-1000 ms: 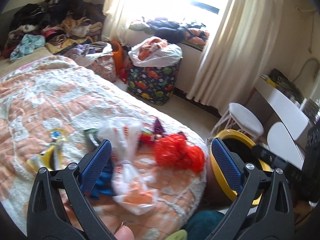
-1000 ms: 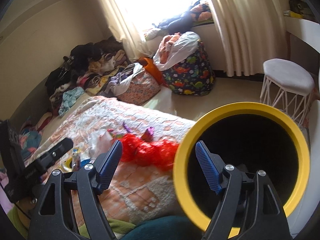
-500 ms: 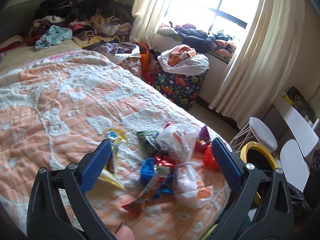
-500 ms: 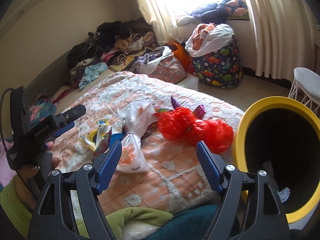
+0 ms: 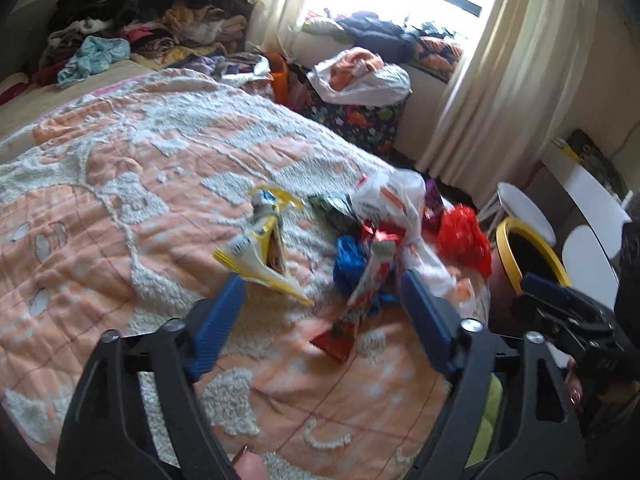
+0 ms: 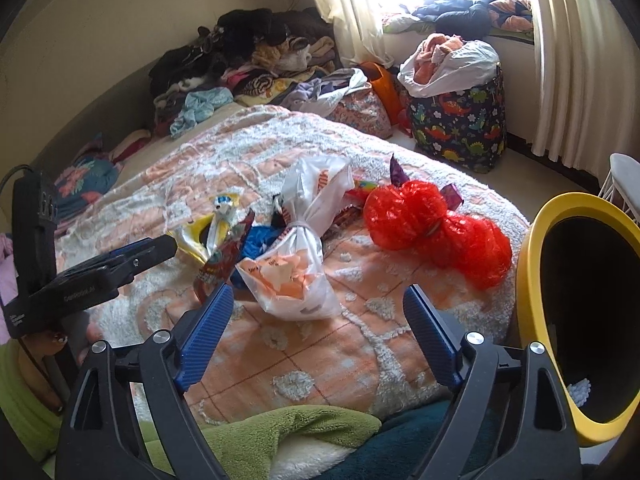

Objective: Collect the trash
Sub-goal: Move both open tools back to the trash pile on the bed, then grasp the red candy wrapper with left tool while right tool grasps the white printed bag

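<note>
I have both grippers over the near end of the bed [image 6: 304, 364], angled down at a scatter of trash on its peach-and-white blanket. My left gripper [image 5: 320, 320] stands spread, its jaws having just been closing, with nothing pressed between the pads; the tip of the yellow snack wrapper [image 5: 260, 256] and the red wrapper [image 5: 360, 300] lie on the blanket just past its blue pads. My right gripper [image 6: 318, 336] is spread wide, its jaws having just been opening, and it pinches nothing. The knotted white plastic bag [image 6: 298, 268] sits just beyond it, roughly centred between the jaws. To the right of that bag lies the red mesh bag [image 6: 436, 228], near the bed's right edge. To its left I see a crumpled blue bag [image 6: 256, 244], partly under the red wrapper, with the yellow snack wrapper farther left. Small purple wrappers [image 6: 400, 172] poke up behind the red mesh. The yellow-rimmed bin [image 6: 532, 320] stands at the right, beside the bed, with something small and white at its bottom. In the right wrist view the left gripper shows at the left edge, above the blanket. Far across the room are a pile of clothes [image 6: 248, 56] and a dinosaur-print bag [image 6: 460, 128] under the window.
</note>
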Tool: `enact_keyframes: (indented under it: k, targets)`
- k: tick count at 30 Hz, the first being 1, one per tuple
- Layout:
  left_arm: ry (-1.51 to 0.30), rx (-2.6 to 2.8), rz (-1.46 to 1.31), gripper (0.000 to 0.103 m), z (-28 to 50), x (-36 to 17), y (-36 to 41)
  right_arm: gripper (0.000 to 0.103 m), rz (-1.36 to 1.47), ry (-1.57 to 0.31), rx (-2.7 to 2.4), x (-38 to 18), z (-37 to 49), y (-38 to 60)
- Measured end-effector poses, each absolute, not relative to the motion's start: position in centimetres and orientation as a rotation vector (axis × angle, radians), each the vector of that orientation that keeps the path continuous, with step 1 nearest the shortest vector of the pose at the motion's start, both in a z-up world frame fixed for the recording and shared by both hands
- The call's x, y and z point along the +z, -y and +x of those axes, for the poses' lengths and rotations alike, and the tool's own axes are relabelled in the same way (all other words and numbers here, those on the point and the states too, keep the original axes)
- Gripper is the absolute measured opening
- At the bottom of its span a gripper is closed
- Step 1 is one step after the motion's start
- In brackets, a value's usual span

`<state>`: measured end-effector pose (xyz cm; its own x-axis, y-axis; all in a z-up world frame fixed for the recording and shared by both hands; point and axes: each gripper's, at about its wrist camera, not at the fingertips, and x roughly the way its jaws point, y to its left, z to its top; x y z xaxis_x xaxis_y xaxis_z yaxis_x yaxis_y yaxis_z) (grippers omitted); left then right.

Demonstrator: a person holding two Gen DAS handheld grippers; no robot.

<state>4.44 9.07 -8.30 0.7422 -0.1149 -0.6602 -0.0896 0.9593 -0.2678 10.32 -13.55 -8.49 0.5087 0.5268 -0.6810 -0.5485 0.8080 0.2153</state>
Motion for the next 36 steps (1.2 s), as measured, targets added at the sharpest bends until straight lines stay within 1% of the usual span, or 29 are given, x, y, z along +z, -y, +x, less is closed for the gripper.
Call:
enact_keyframes:
  k: [3,11,13,15,16,18,20,22,24,25,26,28,29,30,32,33,36]
  targets:
    - [-0.792,-0.061,-0.319,0.058,4.7,-9.7,-8.9,0.085,-0.043,-0.844,0.645,-9.4,10.9,13.0]
    - [-0.827,-0.118,-0.325,0.057,5.2,-11.0,-8.1,0.085,-0.107,-0.895,0.668,-11.1,11.8,10.5]
    - [-0.838,-0.125,-0.333,0.050,5.5,-11.3,-8.1,0.085,-0.129,-0.909,0.668,-11.6,12.1,9.8]
    - [-0.853,-0.129,-0.347,0.049,5.8,-11.8,-8.2,0.085,-0.144,-0.921,0.676,-12.1,12.3,9.3]
    - [-0.858,-0.130,-0.356,0.045,5.9,-11.9,-8.2,0.085,-0.150,-0.927,0.676,-12.3,12.5,9.1]
    - [-0.865,-0.137,-0.369,0.044,6.1,-12.2,-8.3,0.085,-0.153,-0.947,0.678,-12.8,12.9,8.8]
    - [-0.874,-0.140,-0.373,0.041,6.2,-12.4,-8.3,0.080,-0.146,-0.961,0.678,-13.2,13.3,8.6]
    - [-0.883,-0.142,-0.374,0.034,6.3,-12.7,-8.2,0.077,-0.134,-0.969,0.678,-13.3,13.6,8.5]
    - [-0.890,-0.142,-0.373,0.029,6.4,-12.9,-8.1,0.073,-0.117,-0.970,0.682,-13.4,13.8,8.4]
    - [-0.891,-0.143,-0.374,0.028,6.4,-13.0,-8.1,0.070,-0.105,-0.967,0.690,-13.4,13.8,8.5]
    - [-0.890,-0.146,-0.374,0.026,6.4,-13.0,-8.1,0.062,-0.097,-0.964,0.697,-13.4,13.8,8.4]
    - [-0.887,-0.150,-0.373,0.020,6.4,-13.0,-8.1,0.054,-0.093,-0.960,0.716,-13.4,13.8,8.4]
    - [-0.888,-0.150,-0.372,0.019,6.4,-13.0,-8.0,0.048,-0.094,-0.951,0.725,-13.2,13.7,8.4]
    - [-0.889,-0.151,-0.373,0.017,6.4,-13.0,-8.0,0.047,-0.093,-0.941,0.733,-13.1,13.5,8.5]
    - [-0.885,-0.152,-0.372,0.015,6.3,-13.0,-8.1,0.040,-0.095,-0.913,0.747,-12.6,13.1,8.5]
    - [-0.881,-0.151,-0.371,0.013,6.3,-12.9,-8.1,0.040,-0.098,-0.897,0.745,-12.3,12.9,8.6]
    - [-0.851,-0.152,-0.366,0.012,6.0,-12.4,-8.2,0.038,-0.086,-0.847,0.751,-11.6,12.2,9.0]
